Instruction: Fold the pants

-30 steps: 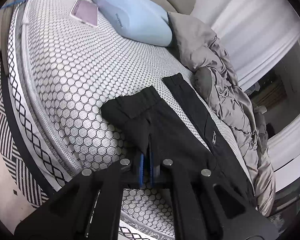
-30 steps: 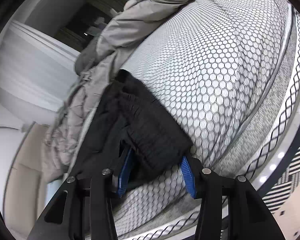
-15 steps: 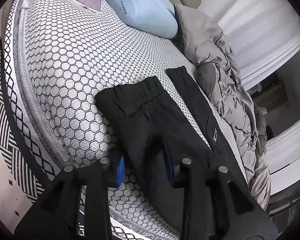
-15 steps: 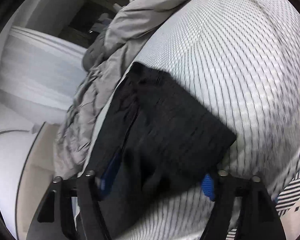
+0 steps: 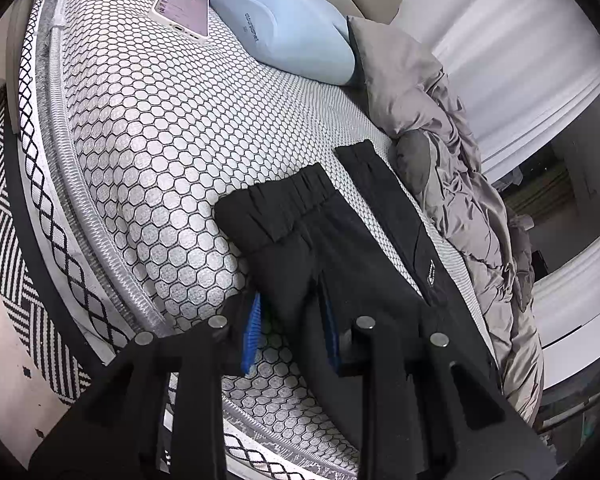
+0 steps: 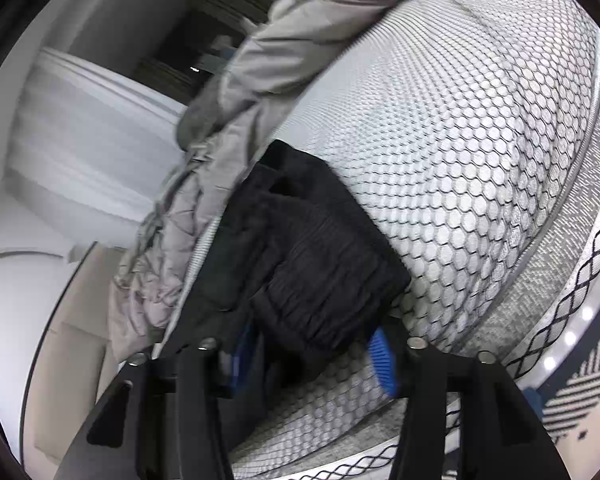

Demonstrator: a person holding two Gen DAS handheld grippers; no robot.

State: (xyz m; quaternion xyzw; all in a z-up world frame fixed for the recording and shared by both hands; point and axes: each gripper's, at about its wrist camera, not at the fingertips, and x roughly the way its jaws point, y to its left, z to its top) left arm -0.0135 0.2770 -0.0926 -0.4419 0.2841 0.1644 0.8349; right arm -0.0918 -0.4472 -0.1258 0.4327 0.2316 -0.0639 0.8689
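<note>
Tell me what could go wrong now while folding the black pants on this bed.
The left gripper's jaws, which just closed slightly, stand loose around the pants; closing could pinch only one layer.
The right gripper, its jaws just opened, straddles the ribbed end without pressing, so the fold may spring back.
The grey duvet lies right beside the far leg and could get dragged.

The phone's [image 5: 185,11] screen text and the pillow's [image 5: 272,20] label are too small to read.

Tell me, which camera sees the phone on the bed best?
The left wrist view. The phone lies there in full on the honeycomb mattress, beside the blue pillow, screen up. The right wrist view shows no phone at all, only the black pants, mattress and grey duvet.
</note>
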